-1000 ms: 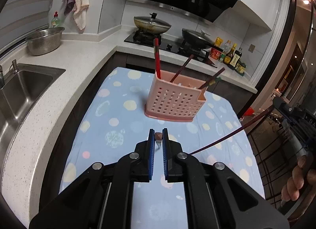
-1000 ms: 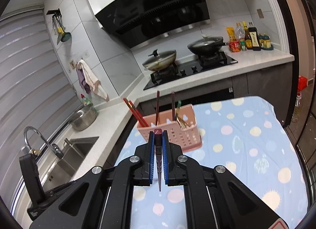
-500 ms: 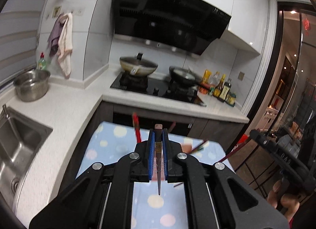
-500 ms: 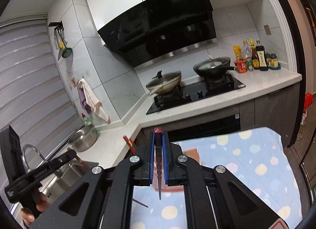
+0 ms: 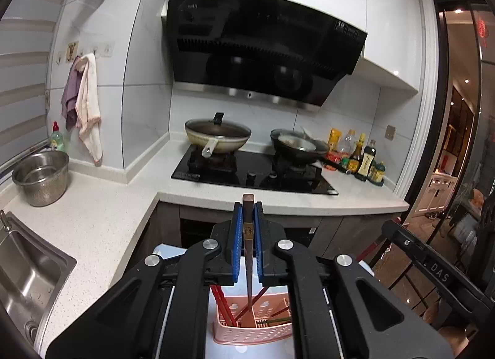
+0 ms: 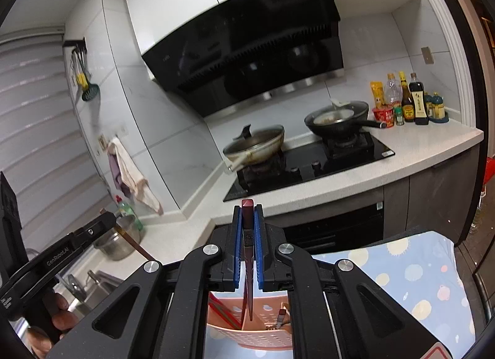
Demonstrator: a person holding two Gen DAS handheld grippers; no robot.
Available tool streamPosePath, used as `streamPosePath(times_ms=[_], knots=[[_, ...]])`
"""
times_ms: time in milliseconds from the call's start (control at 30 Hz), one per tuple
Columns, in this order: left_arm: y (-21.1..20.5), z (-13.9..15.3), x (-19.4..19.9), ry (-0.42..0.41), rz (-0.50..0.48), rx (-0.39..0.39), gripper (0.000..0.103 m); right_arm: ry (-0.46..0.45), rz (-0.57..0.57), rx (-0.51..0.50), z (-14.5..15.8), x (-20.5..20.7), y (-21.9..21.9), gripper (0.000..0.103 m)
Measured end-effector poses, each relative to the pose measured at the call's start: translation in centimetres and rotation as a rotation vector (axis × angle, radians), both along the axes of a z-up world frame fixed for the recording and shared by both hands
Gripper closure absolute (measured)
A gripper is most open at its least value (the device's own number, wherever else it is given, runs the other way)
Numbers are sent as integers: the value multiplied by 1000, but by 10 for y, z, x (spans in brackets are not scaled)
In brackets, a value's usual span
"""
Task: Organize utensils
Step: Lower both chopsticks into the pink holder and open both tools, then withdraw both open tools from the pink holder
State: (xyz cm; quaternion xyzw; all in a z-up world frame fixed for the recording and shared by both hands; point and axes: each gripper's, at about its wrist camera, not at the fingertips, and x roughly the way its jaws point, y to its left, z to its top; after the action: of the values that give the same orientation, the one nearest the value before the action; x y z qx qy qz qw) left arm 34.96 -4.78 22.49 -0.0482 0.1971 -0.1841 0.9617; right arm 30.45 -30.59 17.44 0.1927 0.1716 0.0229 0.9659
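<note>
Jaws pinched tight on both tools: the left gripper (image 5: 248, 232) clamps a dark brown chopstick (image 5: 248, 253) near its butt end, tip hanging down into the pink utensil basket (image 5: 252, 332) directly below the jaws. The right gripper (image 6: 247, 235) grips a maroon chopstick (image 6: 247, 266) likewise, tip over the same basket (image 6: 247, 335) w/ red sticks inside. Sticks look light, stiff, prob. slick-lacquered; the grip near the thick end suits a straight drop.

Two pans (image 5: 217, 137), one basket (image 5: 252, 326)
</note>
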Motion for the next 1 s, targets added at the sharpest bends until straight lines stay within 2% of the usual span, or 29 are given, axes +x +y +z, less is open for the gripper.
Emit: streamPosePath(times_ms=[233,467,500,567,600,633,800,933,1000], knots=[[-5,-42,21,94,-7,15,96,110,27,-8,-42,26,7,96],[-11,-69,26,157,-20,25,96,157,44,-18,-60,31,18,95],[-12,-71,25,160,-17,27,93,160,41,-16,-61,30,19,89],[-13,-75,21,165,-8,34,74,164,33,-8,-63,26,19,70],[-14,-77,19,166,-2,34,69,162,31,-6,-63,23,20,59],[-13,-78,16,164,6,34,63,163,31,-8,-64,19,22,58],[-16,-83,0,159,28,76,58,166,32,-72,-61,-1,31,58],[-16,-85,-15,168,36,98,49,180,35,-85,-61,-18,34,58],[-16,-86,-24,166,38,112,48,193,34,-83,-63,-27,34,58]])
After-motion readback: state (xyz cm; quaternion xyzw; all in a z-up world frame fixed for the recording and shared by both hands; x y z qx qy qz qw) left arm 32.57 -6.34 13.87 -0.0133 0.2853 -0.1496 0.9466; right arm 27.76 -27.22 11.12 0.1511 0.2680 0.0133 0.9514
